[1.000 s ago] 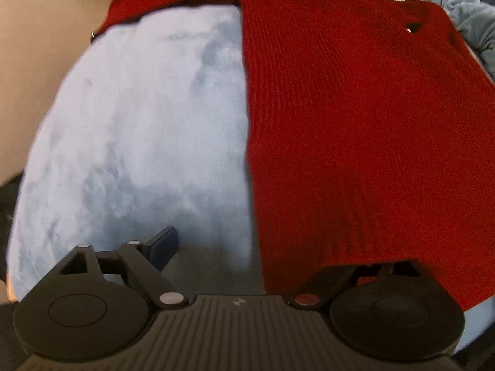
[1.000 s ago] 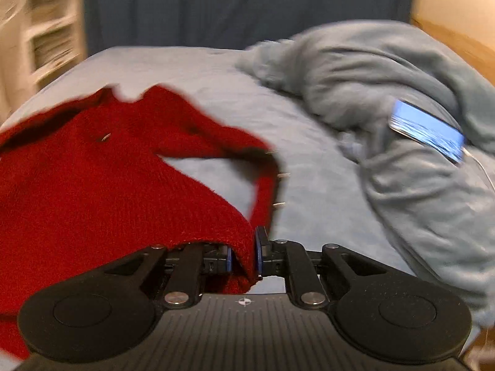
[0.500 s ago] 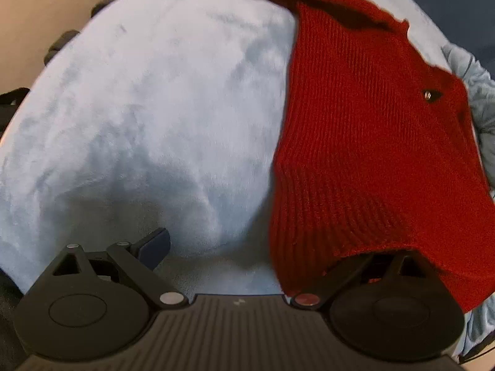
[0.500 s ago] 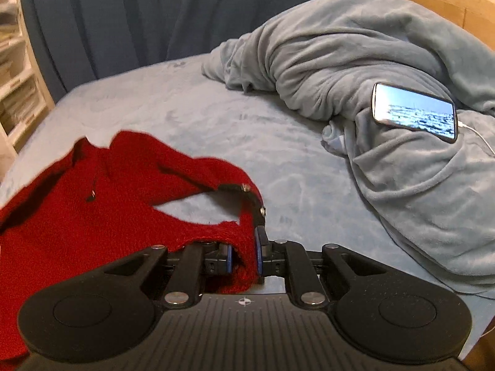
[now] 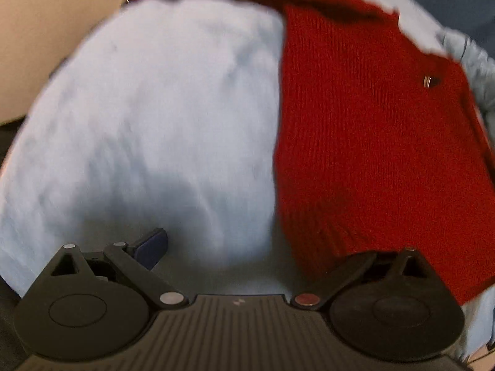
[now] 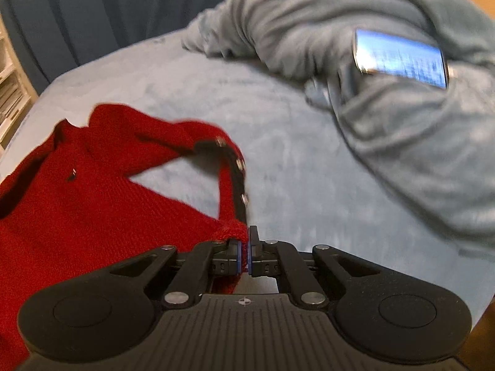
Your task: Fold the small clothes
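Note:
A red knitted cardigan [image 5: 371, 142] lies on the pale blue bed sheet [image 5: 154, 123]. In the left wrist view its hem drapes over the right finger of my left gripper [image 5: 247, 247], whose jaws stand wide apart; only the left finger [image 5: 151, 244] shows. In the right wrist view my right gripper [image 6: 244, 244] is shut on the cardigan's [image 6: 92, 204] edge beside the dark button band [image 6: 238, 179], holding it slightly above the sheet [image 6: 278, 142].
A rumpled grey-blue blanket [image 6: 386, 99] is heaped at the right, with a lit phone [image 6: 402, 58] on it. A dark blue curtain [image 6: 108, 9] hangs behind the bed. White shelves [image 6: 9, 86] stand at the far left.
The right gripper has pulled the cardigan's edge back and up, tightening the button band. The left gripper has shifted, with the cardigan still draped over its right finger.

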A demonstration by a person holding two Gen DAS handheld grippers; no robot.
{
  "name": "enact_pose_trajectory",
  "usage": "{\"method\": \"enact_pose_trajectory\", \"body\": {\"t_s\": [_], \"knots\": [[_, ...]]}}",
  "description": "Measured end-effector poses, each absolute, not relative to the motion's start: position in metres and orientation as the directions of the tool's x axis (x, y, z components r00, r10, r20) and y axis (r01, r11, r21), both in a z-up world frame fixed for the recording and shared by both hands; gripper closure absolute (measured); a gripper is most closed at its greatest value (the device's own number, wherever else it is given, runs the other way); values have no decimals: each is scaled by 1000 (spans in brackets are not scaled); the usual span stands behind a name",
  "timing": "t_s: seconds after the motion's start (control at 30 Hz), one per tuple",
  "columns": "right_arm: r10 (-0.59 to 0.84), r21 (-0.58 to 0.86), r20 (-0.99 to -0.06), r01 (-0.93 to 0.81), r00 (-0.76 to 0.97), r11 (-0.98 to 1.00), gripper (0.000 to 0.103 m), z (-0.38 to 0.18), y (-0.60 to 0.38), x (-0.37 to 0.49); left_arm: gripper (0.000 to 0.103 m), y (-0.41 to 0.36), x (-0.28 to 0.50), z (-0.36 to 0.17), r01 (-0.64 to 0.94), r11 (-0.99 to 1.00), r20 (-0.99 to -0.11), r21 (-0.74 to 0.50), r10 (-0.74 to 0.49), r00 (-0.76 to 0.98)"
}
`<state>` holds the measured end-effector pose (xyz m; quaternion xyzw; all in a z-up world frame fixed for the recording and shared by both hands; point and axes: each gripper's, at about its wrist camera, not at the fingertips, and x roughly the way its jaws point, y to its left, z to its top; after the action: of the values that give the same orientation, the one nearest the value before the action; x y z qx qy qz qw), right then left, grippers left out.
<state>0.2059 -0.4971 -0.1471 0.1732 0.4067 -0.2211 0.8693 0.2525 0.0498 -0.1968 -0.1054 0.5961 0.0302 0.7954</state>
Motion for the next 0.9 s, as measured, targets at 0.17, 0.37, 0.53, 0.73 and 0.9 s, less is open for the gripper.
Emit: {"method": "enact_pose_trajectory", "body": {"t_s": [0.17,0.37,0.53,0.73,0.9], "knots": [[-171,185,-824,542,540,820,100,-178,-500,195,60,22,237,-193,-50,999,-934,-7,11,357],[-224,11,-776,367,590,930,101,-138,-449,175,97,24,214,-122,108,994,-866,17,-40,498],[-165,-57,-753,187,637,981,101,-89,-409,126,97,68,181,-82,125,982,-813,142,44,581],[-126,-49,-884,180,451,983,101,-165,-384,83,97,94,157,-134,87,974,-863,209,142,484],[-114,-73,-906,114,407,991,100,-182,-360,77,88,96,150,-156,131,960,-880,247,165,446]]}}
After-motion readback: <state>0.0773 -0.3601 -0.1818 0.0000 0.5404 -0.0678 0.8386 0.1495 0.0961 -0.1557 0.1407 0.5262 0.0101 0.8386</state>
